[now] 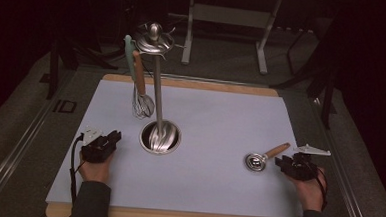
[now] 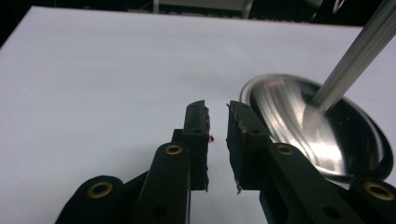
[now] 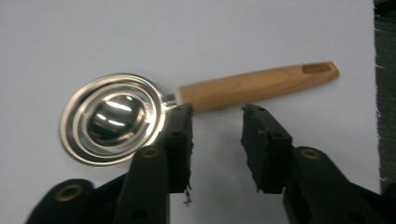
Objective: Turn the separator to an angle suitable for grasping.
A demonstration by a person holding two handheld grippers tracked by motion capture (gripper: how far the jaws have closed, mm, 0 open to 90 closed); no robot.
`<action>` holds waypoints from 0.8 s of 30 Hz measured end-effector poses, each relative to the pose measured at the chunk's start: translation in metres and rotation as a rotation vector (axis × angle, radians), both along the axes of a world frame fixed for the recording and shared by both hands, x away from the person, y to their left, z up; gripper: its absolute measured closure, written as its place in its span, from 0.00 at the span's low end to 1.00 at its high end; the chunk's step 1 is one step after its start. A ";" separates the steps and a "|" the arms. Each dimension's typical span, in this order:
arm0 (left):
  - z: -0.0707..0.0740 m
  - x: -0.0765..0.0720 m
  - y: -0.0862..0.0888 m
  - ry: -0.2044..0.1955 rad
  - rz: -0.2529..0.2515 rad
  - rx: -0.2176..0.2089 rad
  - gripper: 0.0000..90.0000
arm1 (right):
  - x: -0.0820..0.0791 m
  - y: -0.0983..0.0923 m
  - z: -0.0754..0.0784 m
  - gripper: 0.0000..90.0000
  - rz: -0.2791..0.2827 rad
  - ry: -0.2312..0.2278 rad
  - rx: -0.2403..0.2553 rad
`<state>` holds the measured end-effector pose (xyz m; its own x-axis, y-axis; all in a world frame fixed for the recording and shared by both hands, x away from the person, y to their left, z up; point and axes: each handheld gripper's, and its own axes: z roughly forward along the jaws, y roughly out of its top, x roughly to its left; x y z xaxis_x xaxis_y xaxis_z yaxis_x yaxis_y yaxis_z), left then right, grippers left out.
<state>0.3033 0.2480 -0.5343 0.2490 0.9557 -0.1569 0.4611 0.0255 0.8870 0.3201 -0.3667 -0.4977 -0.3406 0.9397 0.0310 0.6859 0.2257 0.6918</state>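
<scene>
Right gripper (image 1: 289,165) lining up on the ladle (image 1: 263,158), near right on the mat (image 1: 220,120)

The ladle lies flat, bowl left, wooden handle (image 3: 259,86) angled far-right, so the handle is free to be pinched; the right jaws stand apart just short of it, nothing between them; the left gripper (image 1: 110,140) rests low near the rack's base (image 1: 160,137), jaws parted a little and empty, likely waiting; a whisk (image 1: 142,104) hangs from the rack (image 1: 157,76), suggesting the ladle goes there.
</scene>
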 end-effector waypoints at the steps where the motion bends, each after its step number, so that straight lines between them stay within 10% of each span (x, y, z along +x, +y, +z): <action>1: -0.002 0.000 0.000 0.005 -0.003 0.003 0.86 | 0.000 0.000 -0.001 0.73 -0.006 0.002 -0.007; 17: -0.005 0.000 -0.003 0.015 -0.010 0.028 0.83 | 0.005 -0.006 -0.010 0.78 -0.062 0.011 -0.009; 24: -0.005 0.002 -0.005 0.022 -0.014 0.042 0.82 | 0.006 -0.005 -0.011 0.98 -0.082 0.018 0.000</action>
<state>0.3049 0.2435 -0.5390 0.2591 0.9580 -0.1226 0.4807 -0.0178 0.8767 0.3260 -0.3722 -0.5088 -0.2621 0.9643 0.0366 0.7145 0.1684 0.6790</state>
